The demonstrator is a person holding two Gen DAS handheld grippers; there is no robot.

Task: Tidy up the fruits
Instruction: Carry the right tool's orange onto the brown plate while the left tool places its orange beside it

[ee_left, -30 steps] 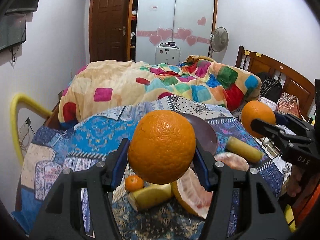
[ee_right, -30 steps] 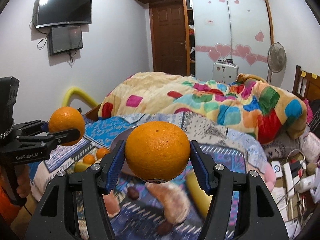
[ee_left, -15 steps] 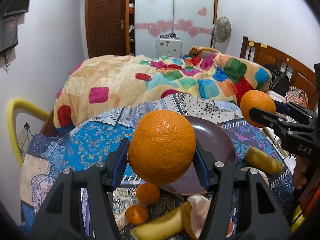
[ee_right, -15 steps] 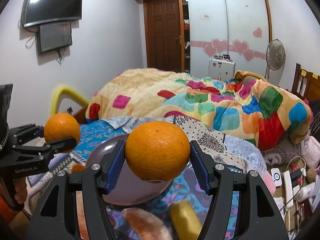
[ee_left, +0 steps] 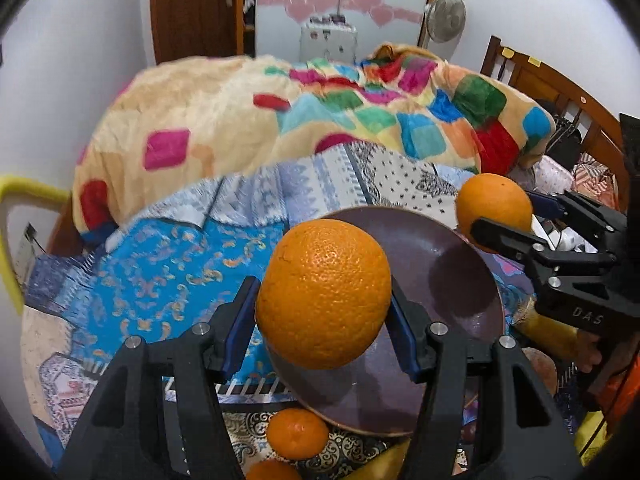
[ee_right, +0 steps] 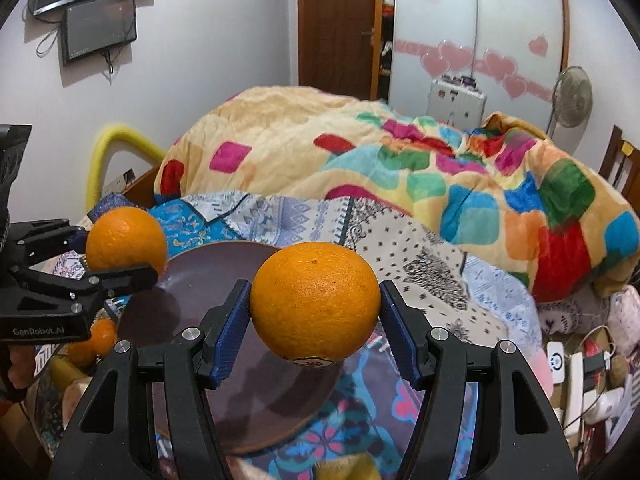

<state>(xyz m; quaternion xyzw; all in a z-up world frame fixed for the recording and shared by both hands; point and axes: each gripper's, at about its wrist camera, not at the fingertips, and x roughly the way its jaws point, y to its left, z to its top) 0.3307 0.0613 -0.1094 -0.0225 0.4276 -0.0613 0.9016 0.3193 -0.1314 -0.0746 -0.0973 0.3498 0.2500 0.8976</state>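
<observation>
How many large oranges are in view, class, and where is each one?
2. One large orange is clamped in the left hand-held gripper; the other orange is clamped in the right hand-held gripper. Both are above the brown plate. More may be hidden.

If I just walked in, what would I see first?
Two big oranges, each pinched in a black claw: one in the left claw and one in the right claw, both held just above a dark plate on the patterned cloth. Behind them a quilt with bright colored squares is heaped on the bed.
</observation>
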